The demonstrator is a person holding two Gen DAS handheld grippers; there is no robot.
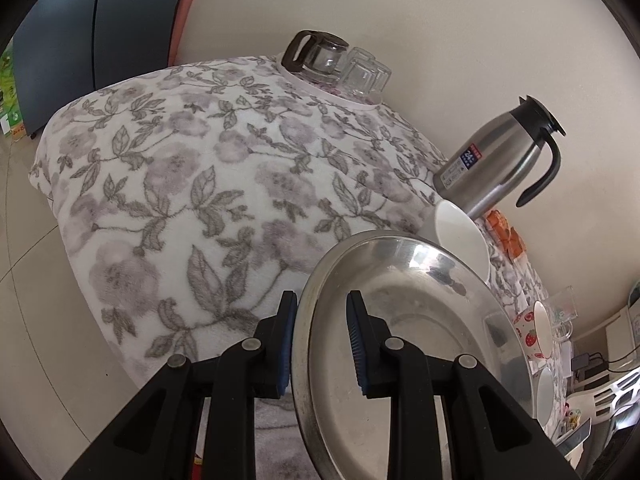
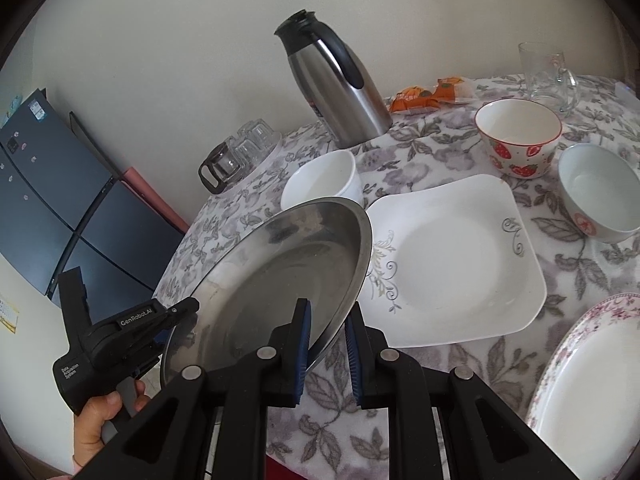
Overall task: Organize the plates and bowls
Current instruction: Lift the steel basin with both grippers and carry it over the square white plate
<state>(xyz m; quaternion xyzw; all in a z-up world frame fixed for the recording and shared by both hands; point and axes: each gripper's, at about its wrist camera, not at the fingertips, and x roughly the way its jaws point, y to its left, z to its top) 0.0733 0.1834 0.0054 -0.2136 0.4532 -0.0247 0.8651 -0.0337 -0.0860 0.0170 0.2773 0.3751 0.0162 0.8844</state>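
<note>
A round steel plate (image 1: 404, 320) is held tilted above the floral table, and it also shows in the right wrist view (image 2: 276, 272). My left gripper (image 1: 322, 340) straddles its left rim and grips it. My right gripper (image 2: 326, 340) straddles its right rim, jaws close around it. On the table lie a square white plate (image 2: 452, 260), a plain white bowl (image 2: 324, 180), a strawberry bowl (image 2: 518, 140), a white bowl with a red mark (image 2: 600, 192) and a pink-rimmed floral plate (image 2: 588, 384).
A steel thermos jug (image 2: 336, 84) stands at the back by the wall. A glass teapot and upturned glasses (image 2: 236, 156) sit at the far left corner. Orange snack packets (image 2: 428, 96) and a glass mug (image 2: 548, 76) are at the back right. A dark fridge (image 2: 52, 200) stands left.
</note>
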